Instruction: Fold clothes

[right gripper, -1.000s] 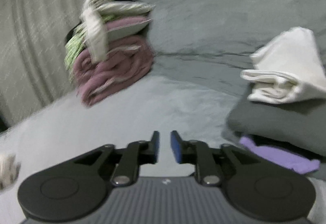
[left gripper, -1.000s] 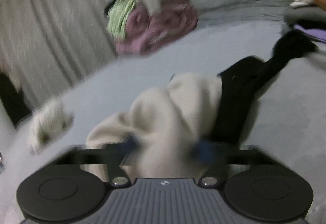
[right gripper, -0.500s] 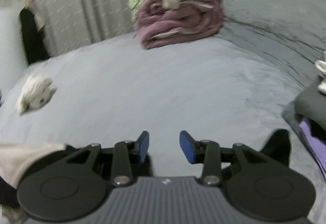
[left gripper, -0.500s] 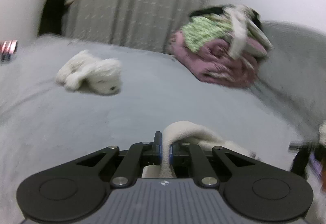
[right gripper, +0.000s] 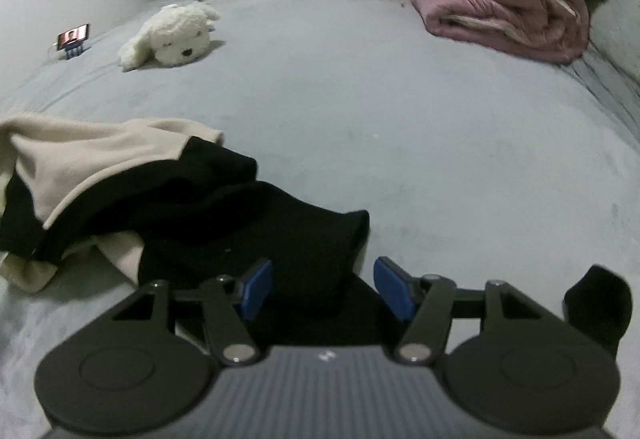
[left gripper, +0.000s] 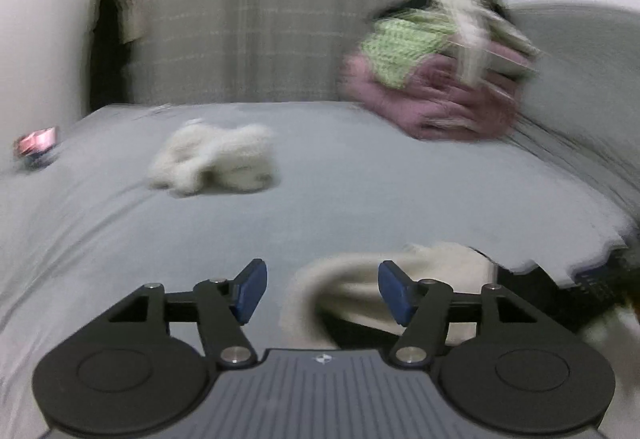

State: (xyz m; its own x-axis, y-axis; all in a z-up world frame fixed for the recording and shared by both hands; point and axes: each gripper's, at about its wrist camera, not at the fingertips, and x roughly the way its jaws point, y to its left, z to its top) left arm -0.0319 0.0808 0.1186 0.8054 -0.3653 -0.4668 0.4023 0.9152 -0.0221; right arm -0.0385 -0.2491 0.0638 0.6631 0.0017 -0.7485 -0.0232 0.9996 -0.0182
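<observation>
A crumpled cream-and-black garment [right gripper: 120, 179] lies on the grey bed [right gripper: 400, 119]. In the right wrist view its black part runs under my right gripper [right gripper: 326, 289]. That gripper's jaws are opening, with black cloth between the blue pads but not pressed by them. A black end [right gripper: 600, 303] sticks out at the right. In the blurred left wrist view the garment's cream part [left gripper: 440, 271] lies just past my left gripper [left gripper: 322, 291]. Its jaws are opening too, with a cream fold between the pads and free of both.
A white plush dog [right gripper: 172, 35] lies at the far left of the bed, a lit phone on a stand [right gripper: 74, 37] beyond it. A stack of pink and green bedding [right gripper: 504, 7] sits far right. A curtain [left gripper: 280, 19] hangs behind.
My left gripper, shut on the cream cloth half a second ago, has opened and let it go. My right gripper has dropped over the black cloth and opened wider.
</observation>
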